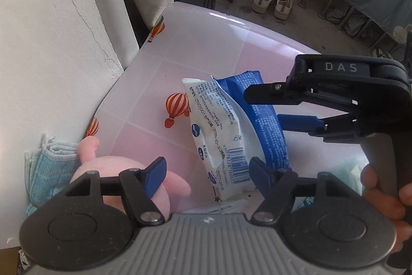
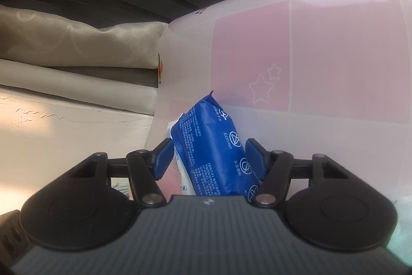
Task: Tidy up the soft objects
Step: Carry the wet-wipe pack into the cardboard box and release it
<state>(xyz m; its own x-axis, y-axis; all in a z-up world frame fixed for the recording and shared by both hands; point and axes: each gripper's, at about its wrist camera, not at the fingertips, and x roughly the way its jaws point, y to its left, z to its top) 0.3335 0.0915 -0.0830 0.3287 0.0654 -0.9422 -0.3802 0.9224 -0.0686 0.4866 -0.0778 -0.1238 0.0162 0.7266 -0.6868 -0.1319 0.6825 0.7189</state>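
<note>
Pink-and-white checked tablecloth [image 1: 206, 48] with hot-air balloon prints is seen covering the table, pushed against a cracked white wall [image 1: 46, 43]. Two wet-wipe packs stand leaning together mid-table: blue wipes pack [image 2: 216, 148] behind, white wipes pack [image 1: 219, 135] with barcode in front, touching. Pink plush toy [image 1: 128, 172] lies at the table's near-left edge, just beside a folded light-blue towel [image 1: 49, 164] by the wall. Right gripper [image 2: 208, 159] is placed around the blue wipes pack; its pads are just beside both faces, but firm contact cannot be confirmed from either view. Left gripper [image 1: 208, 172] is held above the table with jaws apart, nothing gripped; the lower end of the white wipes pack shows between its tips. A hand [image 1: 383, 197] is seen on the right gripper's handle.
</note>
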